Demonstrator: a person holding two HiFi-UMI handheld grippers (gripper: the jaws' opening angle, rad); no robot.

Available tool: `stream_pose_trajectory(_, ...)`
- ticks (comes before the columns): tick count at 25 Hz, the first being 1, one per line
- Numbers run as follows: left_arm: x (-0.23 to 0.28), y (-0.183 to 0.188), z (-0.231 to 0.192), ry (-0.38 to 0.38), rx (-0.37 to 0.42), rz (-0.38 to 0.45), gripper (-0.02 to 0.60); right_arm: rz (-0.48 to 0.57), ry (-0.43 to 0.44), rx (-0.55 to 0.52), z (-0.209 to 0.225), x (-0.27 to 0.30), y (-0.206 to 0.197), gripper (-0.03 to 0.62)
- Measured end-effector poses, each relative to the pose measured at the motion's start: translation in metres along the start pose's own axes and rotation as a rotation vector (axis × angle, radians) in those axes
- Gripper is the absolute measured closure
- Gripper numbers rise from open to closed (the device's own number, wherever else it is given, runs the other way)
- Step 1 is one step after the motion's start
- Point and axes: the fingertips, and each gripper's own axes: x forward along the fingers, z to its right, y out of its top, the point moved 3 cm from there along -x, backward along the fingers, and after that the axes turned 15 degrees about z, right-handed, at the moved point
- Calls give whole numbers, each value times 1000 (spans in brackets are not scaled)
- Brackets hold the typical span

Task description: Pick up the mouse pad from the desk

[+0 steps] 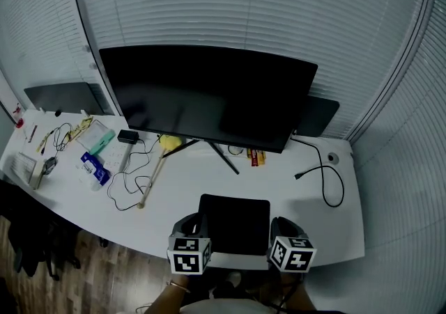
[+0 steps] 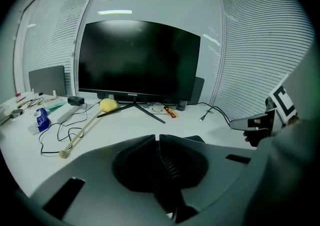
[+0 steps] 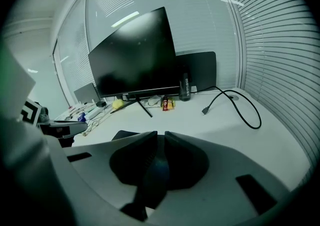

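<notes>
The black mouse pad [image 1: 233, 225] lies flat on the white desk [image 1: 174, 215], close to its front edge and in front of the monitor. My left gripper [image 1: 192, 225] hovers at the pad's left edge, my right gripper [image 1: 281, 226] at its right edge. Both point forward and down with jaws together and nothing between them. In the left gripper view, the left gripper [image 2: 157, 140] is shut, and a corner of the pad [image 2: 198, 139] shows just beyond it. In the right gripper view, the right gripper [image 3: 161, 134] is shut, with the pad [image 3: 121, 134] peeking out to its left.
A large dark monitor [image 1: 209, 93] stands at the back on a splayed stand. A yellow-headed stick [image 1: 155, 170], thin cables, a black adapter [image 1: 127, 136] and a blue packet [image 1: 94, 168] lie at the left. A black cable [image 1: 329, 179] loops at the right. Blinds surround the desk.
</notes>
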Motion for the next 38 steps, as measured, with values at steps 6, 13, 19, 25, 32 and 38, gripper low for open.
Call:
stream_pose_trajectory(6, -1, -2, -4, -4, -11, -4, 556, -2, -19, -1, -1, -1, -2, 522)
stream_pose_trajectory(13, -5, -12, -8, -4, -39, -26, 432, -37, -30, -5, -3, -3, -12, 451)
stream_pose_trajectory(19, -8, -27, -10, -4, -56, -70, 416, -76, -47, -5, -2, -5, -24, 451)
stream_pose_trajectory(25, -13, -53, -14, 10, -73, -131, 416, -133, -65, 5, -1, -7, -48, 451)
stream_pose_trajectory(32, -16, -77, -18, 11, -79, -196, 416, -204, -78, 14, 2, -11, -76, 451)
stream_pose_trajectory(38, -23, -99, -19, 0, -83, -267, 416, -263, -93, 25, 3, -17, -102, 451)
